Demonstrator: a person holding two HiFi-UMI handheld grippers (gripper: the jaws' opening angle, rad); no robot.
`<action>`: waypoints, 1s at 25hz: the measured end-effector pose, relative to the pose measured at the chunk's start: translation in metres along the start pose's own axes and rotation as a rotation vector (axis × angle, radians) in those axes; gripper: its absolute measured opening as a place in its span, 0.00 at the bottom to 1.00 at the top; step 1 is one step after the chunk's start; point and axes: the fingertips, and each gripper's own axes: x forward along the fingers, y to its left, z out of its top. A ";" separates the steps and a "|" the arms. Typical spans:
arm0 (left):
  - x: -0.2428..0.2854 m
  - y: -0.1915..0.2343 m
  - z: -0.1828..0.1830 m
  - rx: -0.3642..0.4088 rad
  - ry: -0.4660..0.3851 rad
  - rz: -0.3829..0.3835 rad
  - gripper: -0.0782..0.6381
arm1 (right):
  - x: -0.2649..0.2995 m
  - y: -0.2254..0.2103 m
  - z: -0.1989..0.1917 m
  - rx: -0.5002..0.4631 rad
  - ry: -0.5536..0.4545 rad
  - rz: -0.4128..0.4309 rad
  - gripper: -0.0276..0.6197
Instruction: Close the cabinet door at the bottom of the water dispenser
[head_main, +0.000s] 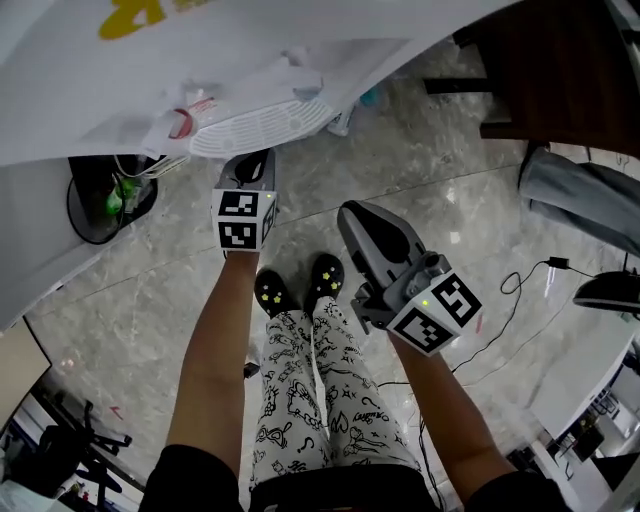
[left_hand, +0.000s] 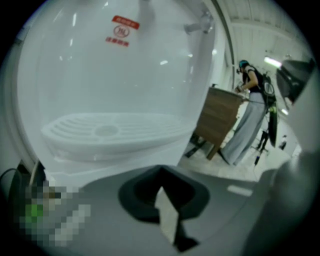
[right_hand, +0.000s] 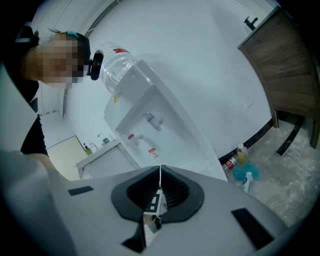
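Observation:
The white water dispenser (head_main: 200, 60) stands before me, its ribbed drip tray (head_main: 262, 124) jutting out. My left gripper (head_main: 252, 165) is shut and empty, its tips just under the tray. In the left gripper view the tray (left_hand: 112, 131) fills the middle, and the white cabinet front (left_hand: 120, 165) below it lies close ahead of the left gripper (left_hand: 160, 172); I cannot tell whether they touch. My right gripper (head_main: 358, 218) is shut and empty, held back and to the right. Its own view shows the right gripper (right_hand: 160, 171), the dispenser's bottle (right_hand: 117, 67) and taps (right_hand: 152, 121).
A black bin (head_main: 100, 200) sits left of the dispenser. A wooden cabinet (head_main: 560, 60) and a person in grey trousers (head_main: 580, 190) are at the right. A black cable (head_main: 515, 295) runs over the marble floor. Bottles and a blue brush (right_hand: 246, 172) lie by the wall.

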 end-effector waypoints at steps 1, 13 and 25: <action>-0.009 -0.009 0.003 0.008 -0.011 -0.026 0.11 | -0.001 0.004 0.002 -0.004 -0.005 -0.001 0.07; -0.242 -0.105 0.121 0.031 -0.231 -0.148 0.11 | -0.062 0.129 0.062 -0.105 -0.076 0.062 0.07; -0.423 -0.131 0.251 -0.037 -0.484 -0.151 0.11 | -0.122 0.270 0.125 -0.262 -0.074 0.157 0.07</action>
